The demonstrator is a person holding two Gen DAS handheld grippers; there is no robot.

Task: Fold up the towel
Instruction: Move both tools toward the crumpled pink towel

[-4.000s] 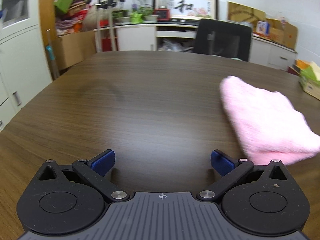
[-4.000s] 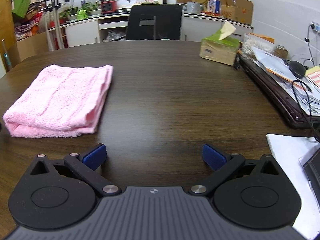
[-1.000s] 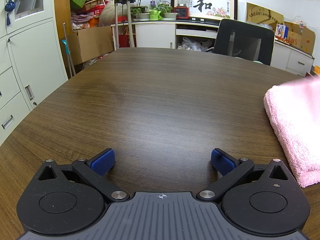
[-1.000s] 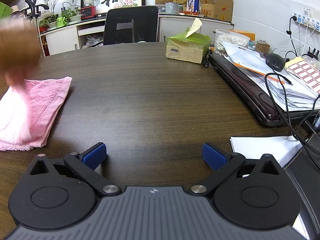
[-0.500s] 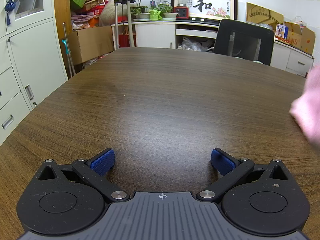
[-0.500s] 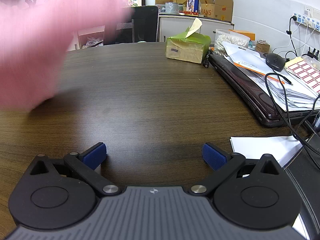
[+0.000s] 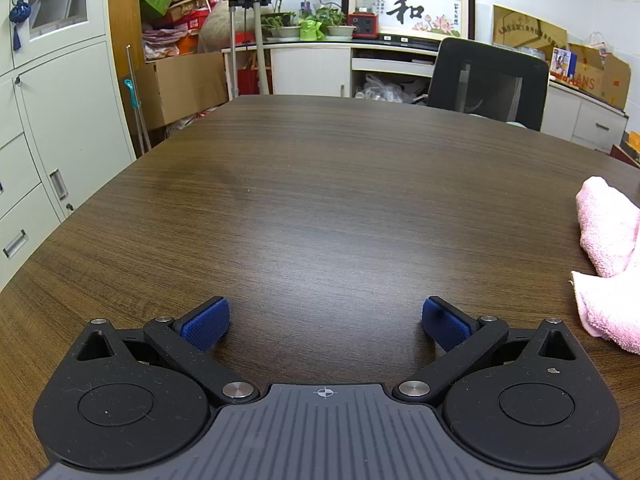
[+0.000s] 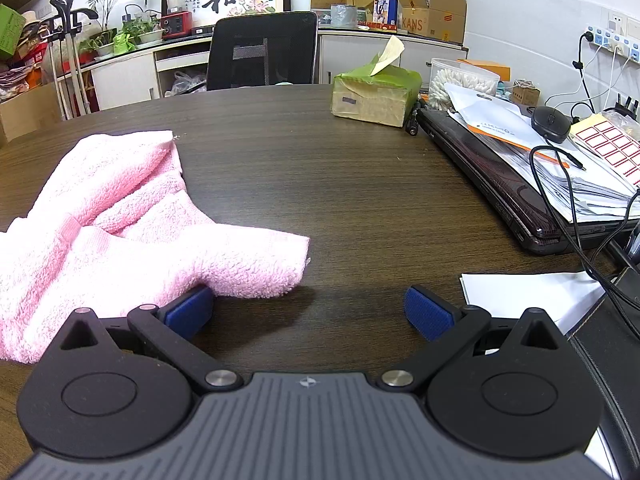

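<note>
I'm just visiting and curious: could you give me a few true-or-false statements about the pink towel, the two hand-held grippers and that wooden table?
1. The pink towel lies neatly folded. False: it is crumpled in a loose heap.
2. The left hand-held gripper is open, holding nothing. True.
3. The right hand-held gripper is clamped on the towel. False: it is open and grips nothing.
4. A green tissue box stands on the table. True.
</note>
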